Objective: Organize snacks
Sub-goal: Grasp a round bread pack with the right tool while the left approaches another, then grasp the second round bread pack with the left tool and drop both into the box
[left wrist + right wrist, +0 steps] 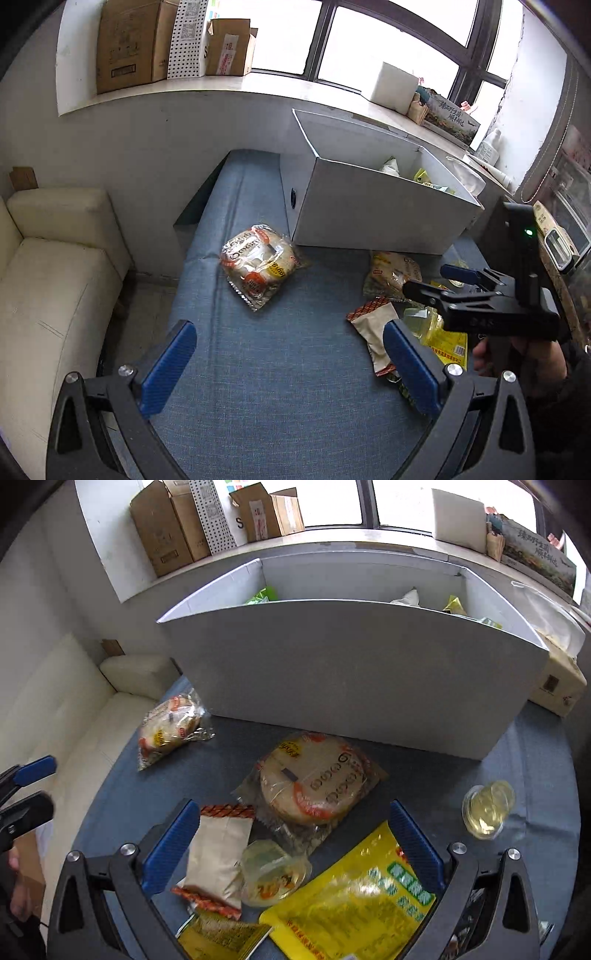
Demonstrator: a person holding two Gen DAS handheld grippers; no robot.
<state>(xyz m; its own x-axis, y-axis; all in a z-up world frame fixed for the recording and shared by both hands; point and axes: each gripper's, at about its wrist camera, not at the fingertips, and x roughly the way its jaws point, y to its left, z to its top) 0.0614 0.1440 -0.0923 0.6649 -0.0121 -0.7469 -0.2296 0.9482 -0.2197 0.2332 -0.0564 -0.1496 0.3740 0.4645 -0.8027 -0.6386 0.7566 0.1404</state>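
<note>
1. Snacks lie loose on a blue fabric worktop (277, 369) in the left wrist view, all in front of a white open-topped box (369, 206). A clear-wrapped round cake pack (258, 266) lies alone, just off the box's near left corner. The left claw (288, 365) hangs above bare cloth with its blue pads wide apart, gripping nothing.

2. Right of that claw lies a pale packet with red zigzag ends (376, 332). The right claw (436, 280) hovers above the pile there; how wide it stands cannot be read from this angle.

3. From the right wrist view, the right claw (295, 842) is spread wide and empty over the pile in front of the box (351, 672). Between its pads lie the pale packet (218, 853), a small jelly cup (273, 871) touching it, and a corner of a large yellow bag (351, 904). A second round cake pack (314, 779) lies between these and the box. Another jelly cup (487, 808) sits apart, further right.

4. Several wrappers already show above the box rim, so sorting seems partly done.

5. To pick cleanly, I judge the right claw should centre on one item only, probably the pale packet, lower until the pads straddle its middle, then close gently, keeping the cup outside the pads.
</note>
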